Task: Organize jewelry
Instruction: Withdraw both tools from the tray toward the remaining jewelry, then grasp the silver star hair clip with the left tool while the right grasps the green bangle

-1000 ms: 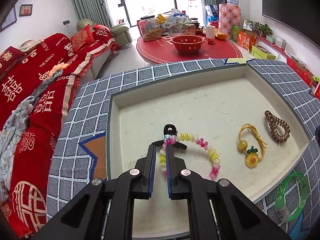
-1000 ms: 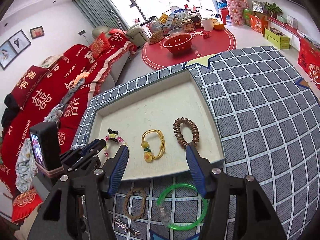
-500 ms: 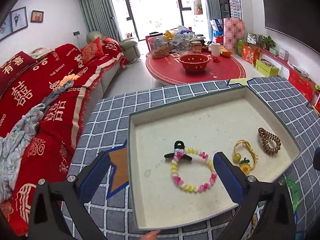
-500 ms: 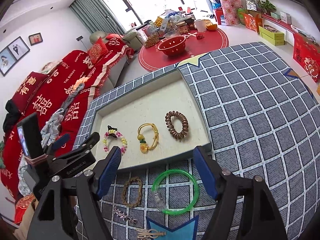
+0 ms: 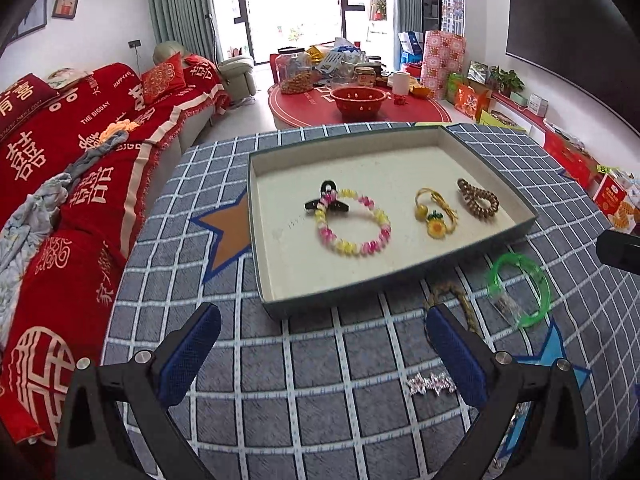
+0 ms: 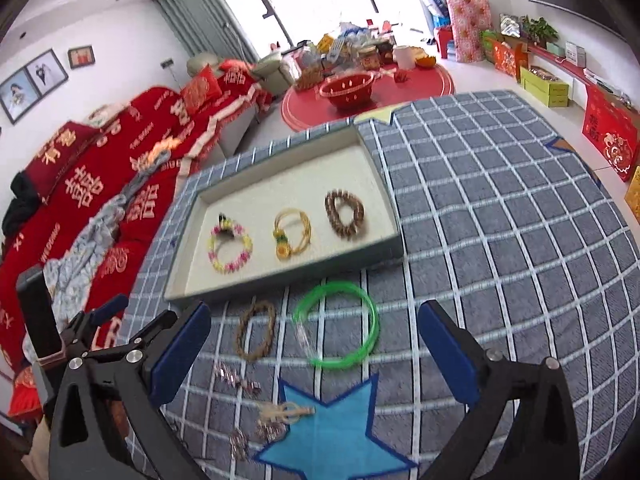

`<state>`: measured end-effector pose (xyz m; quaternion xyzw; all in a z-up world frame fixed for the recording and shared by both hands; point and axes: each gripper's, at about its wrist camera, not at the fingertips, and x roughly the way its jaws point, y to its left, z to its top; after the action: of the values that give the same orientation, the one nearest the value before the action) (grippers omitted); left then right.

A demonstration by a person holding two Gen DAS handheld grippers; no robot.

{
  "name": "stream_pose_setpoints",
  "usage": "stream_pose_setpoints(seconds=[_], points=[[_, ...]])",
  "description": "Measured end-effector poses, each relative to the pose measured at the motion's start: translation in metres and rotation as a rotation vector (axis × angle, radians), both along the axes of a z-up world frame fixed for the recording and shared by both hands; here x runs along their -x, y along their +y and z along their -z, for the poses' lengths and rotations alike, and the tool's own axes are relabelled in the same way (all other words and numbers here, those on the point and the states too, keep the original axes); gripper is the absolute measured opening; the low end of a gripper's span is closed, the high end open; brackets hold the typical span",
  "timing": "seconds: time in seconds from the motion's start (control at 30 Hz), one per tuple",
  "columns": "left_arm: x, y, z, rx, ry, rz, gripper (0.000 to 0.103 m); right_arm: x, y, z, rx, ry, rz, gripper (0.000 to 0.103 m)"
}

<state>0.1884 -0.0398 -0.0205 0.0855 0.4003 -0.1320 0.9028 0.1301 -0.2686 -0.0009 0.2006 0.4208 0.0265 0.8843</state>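
Observation:
A shallow tray (image 5: 256, 240) on the checked tablecloth holds a pink and yellow bead bracelet (image 5: 354, 246) lying against a black claw clip (image 5: 326, 204). Beside them are a yellow hair tie with a sunflower (image 5: 434, 216) and a brown coil tie (image 5: 478, 200). My left gripper (image 5: 318, 320) hangs open and empty over the cloth, in front of the tray. My right gripper (image 6: 314, 312) is opening its jaws with nothing between them. Below it lie a green bangle (image 6: 336, 326) and a braided brown bracelet (image 6: 256, 336). A sparkly clip (image 6: 236, 380) lies nearer.
More small pieces (image 6: 276, 416) rest by the blue star patch (image 6: 332, 436). A red-covered sofa (image 5: 60, 168) runs past the table's left edge. Behind the table, a round red table (image 5: 360, 108) carries a bowl and jars.
My left gripper opened, let go of the bead bracelet in the tray and drew back out over the cloth. My right gripper's jaws widened and it pulled back a little.

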Motion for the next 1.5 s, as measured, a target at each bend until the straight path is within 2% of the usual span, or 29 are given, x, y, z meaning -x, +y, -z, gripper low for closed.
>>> stream_pose_setpoints(seconds=[0.2,0.27,0.43,0.67,1.03,1.1,1.13,1.17,1.3,1.37,1.43,1.5], points=[[0.024,-0.002,0.012,0.011,0.044,0.029,0.103,0.020,-0.002,0.023,-0.005,0.076,0.017,0.103],[0.032,-0.006,0.016,0.008,0.051,0.067,0.103,0.027,-0.003,0.031,-0.010,0.097,0.029,0.103],[0.044,-0.019,0.021,-0.069,0.013,0.174,0.103,0.037,-0.007,0.043,-0.001,0.137,0.047,0.103],[0.043,-0.037,0.032,-0.132,0.037,0.330,0.103,0.039,-0.012,0.046,0.007,0.155,0.061,0.103],[0.032,-0.053,0.037,-0.145,0.046,0.416,0.103,0.020,-0.009,0.051,0.044,0.182,0.054,0.103],[0.032,-0.055,0.035,-0.133,0.058,0.433,0.101,0.017,-0.008,0.052,0.046,0.183,0.053,0.103],[0.031,-0.057,0.036,-0.133,0.057,0.438,0.096,0.015,-0.008,0.053,0.048,0.184,0.053,0.103],[0.031,-0.059,0.035,-0.124,0.060,0.454,0.087,0.013,-0.008,0.053,0.050,0.185,0.053,0.103],[0.037,-0.066,0.033,-0.120,0.069,0.507,0.070,0.005,-0.008,0.055,0.065,0.192,0.057,0.103],[0.042,-0.069,0.032,-0.120,0.074,0.531,0.056,0.000,-0.009,0.057,0.068,0.198,0.060,0.103],[0.045,-0.071,0.031,-0.116,0.081,0.550,0.047,-0.004,-0.008,0.059,0.076,0.207,0.065,0.103],[0.049,-0.073,0.031,-0.120,0.079,0.554,0.043,-0.009,-0.008,0.062,0.082,0.217,0.066,0.103]])
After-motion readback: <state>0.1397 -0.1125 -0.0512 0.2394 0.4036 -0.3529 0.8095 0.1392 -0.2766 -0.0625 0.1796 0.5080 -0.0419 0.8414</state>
